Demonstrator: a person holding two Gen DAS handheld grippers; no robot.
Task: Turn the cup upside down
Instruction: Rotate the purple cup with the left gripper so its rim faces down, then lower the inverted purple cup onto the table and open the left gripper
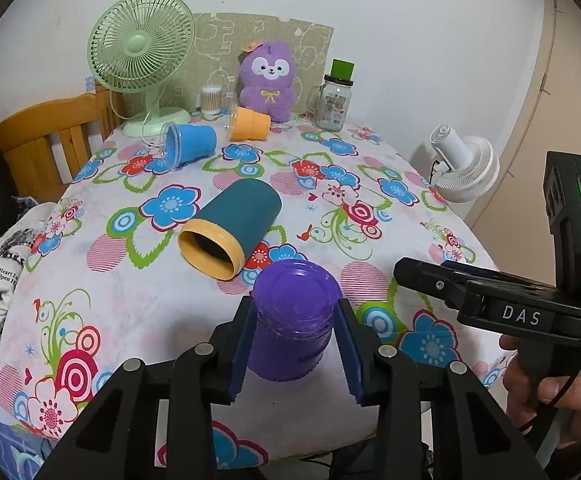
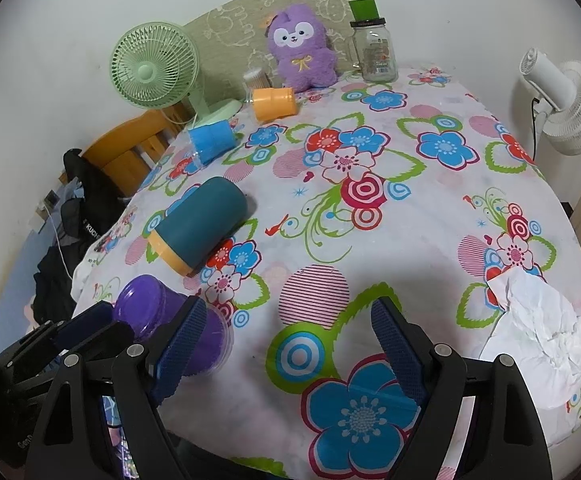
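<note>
A purple cup point(image 1: 296, 316) stands upside down on the floral tablecloth point(image 1: 138, 320), its base facing up. My left gripper point(image 1: 294, 344) has its blue pads on both sides of the cup, touching or nearly touching it. The cup also shows in the right wrist view point(image 2: 158, 312), at the lower left with the left gripper's fingers point(image 2: 86, 326) beside it. My right gripper point(image 2: 286, 348) is open and empty above the cloth; in the left wrist view it point(image 1: 422, 276) hovers to the cup's right.
A teal cup with a yellow rim point(image 1: 230, 228) lies on its side behind the purple one. A blue cup point(image 1: 190, 144) and an orange cup point(image 1: 250, 124) lie farther back. A green fan point(image 1: 142, 52), plush toy point(image 1: 268, 80) and glass jar point(image 1: 332, 100) stand at the back. Crumpled tissue point(image 2: 538, 332) lies at the right.
</note>
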